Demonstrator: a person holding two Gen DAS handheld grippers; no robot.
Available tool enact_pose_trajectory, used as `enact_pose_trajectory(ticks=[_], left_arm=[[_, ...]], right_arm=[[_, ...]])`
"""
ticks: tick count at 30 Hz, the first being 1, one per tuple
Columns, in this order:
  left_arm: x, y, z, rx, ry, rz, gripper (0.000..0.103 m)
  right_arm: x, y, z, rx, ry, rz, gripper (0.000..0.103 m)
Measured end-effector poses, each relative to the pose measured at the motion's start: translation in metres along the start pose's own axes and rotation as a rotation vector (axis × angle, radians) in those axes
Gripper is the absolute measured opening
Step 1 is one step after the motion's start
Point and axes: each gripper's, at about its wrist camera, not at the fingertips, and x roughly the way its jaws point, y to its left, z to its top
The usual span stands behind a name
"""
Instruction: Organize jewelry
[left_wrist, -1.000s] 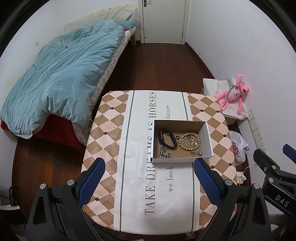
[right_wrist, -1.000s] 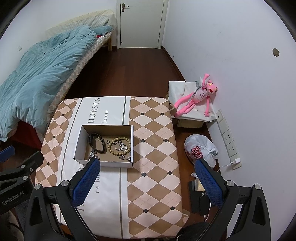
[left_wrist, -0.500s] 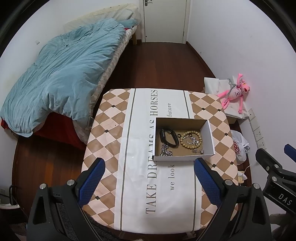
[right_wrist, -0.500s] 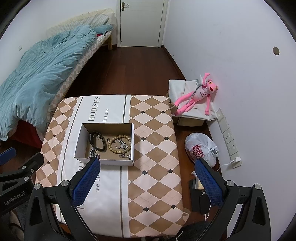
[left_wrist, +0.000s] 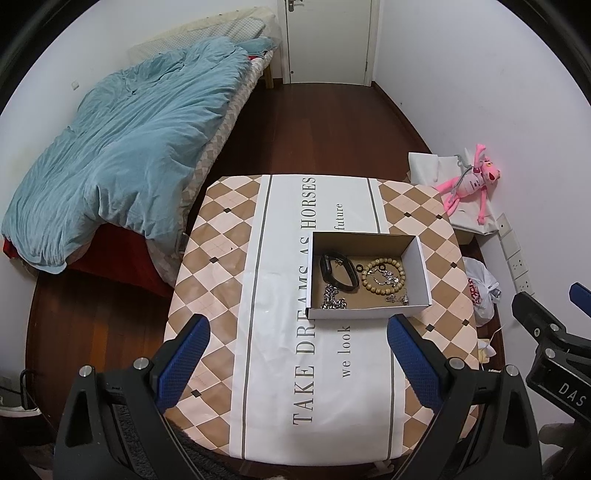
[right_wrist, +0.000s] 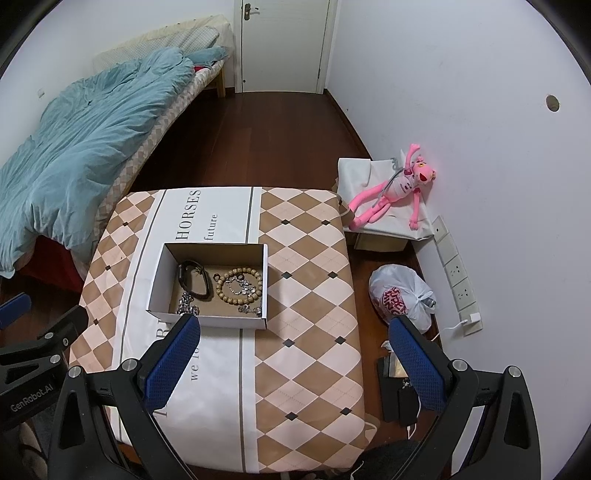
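Both tongs spread wide and empty above the table, jewelry gathered in the box.

The box (left_wrist: 369, 275) sits on the table (left_wrist: 229, 266) toward its right edge, about midway between near and far edges; inside lie a black band (left_wrist: 338, 271) at the left, a wooden bead bracelet (left_wrist: 383, 276) at the right, and silver chains (left_wrist: 334, 301) along the near wall. No loose piece shows on the tablecloth, so gathering looks done; what sorting inside the box remains, I cannot tell. The left gripper (left_wrist: 297, 345) and right gripper (right_wrist: 295, 349) hang over the near edge, each holding nothing. Compared with a second ago, the box appears slightly lower and nearer in both views; its contents lie unchanged.
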Motion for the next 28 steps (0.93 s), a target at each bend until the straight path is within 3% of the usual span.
enact_pose_trajectory(ticks=[28], left_arm=[[0.0026, -0.0004, -0.0025, 0.000, 0.000, -0.003, 0.098]], right_arm=[[0.0005, -0.0028, 0.0007, -0.004, 0.005, 0.003, 0.103]])
